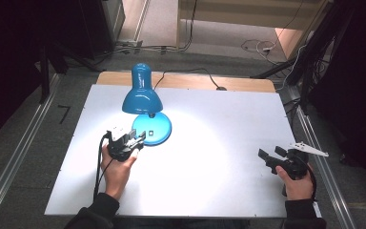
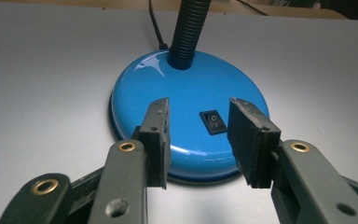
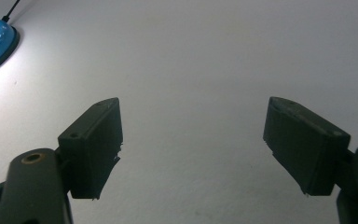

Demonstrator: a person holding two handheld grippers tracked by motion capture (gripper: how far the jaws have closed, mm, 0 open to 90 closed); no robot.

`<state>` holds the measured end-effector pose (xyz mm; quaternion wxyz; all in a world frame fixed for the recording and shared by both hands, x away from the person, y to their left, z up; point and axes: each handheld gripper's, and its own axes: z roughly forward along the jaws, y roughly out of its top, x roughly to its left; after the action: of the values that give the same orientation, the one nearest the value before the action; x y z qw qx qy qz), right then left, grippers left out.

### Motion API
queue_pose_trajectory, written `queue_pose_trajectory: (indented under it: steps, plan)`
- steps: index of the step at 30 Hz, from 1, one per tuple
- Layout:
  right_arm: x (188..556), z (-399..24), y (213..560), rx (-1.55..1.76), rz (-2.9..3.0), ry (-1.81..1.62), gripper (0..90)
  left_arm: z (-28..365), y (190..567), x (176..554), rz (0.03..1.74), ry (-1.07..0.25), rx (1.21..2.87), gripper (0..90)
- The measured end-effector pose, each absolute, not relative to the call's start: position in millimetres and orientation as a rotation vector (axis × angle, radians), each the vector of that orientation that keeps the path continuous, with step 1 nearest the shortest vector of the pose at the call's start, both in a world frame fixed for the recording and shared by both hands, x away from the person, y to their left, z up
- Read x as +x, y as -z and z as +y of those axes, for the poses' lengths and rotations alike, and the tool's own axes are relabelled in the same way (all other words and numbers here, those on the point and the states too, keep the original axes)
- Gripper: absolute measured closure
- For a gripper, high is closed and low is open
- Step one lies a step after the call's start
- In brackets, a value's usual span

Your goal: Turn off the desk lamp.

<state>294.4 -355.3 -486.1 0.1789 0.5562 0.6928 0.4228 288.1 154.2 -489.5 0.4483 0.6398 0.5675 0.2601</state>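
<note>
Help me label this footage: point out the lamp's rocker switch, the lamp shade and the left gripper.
rocker switch (image 2: 213, 122): left gripper view, middle of the black rocker.
lamp shade (image 1: 142, 99): high view, glossy blue dome.
left gripper (image 2: 198, 140): left gripper view, midway between its fingertips, over the base.

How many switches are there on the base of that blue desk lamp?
1. A black rocker switch sits on top of the blue lamp base, near its front edge, in front of the flexible neck. The far side of the base is hidden, so another could be there.
</note>
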Motion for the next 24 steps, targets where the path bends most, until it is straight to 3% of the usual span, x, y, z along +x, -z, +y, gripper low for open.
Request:
queue_pose_trajectory:
  steps: [12, 24]
  plan:
    - [294.4, -354.7, 486.2, 1.574, 1.957, -1.193, 18.4, 146.3, 491.7, 297.0, 1.372, -0.629, 1.627, 88.0]
    - [294.9, -354.1, 486.5, 1.573, 1.961, -1.191, 18.4, 140.9, 500.1, 308.3, 1.374, -0.621, 1.650, 90.0]
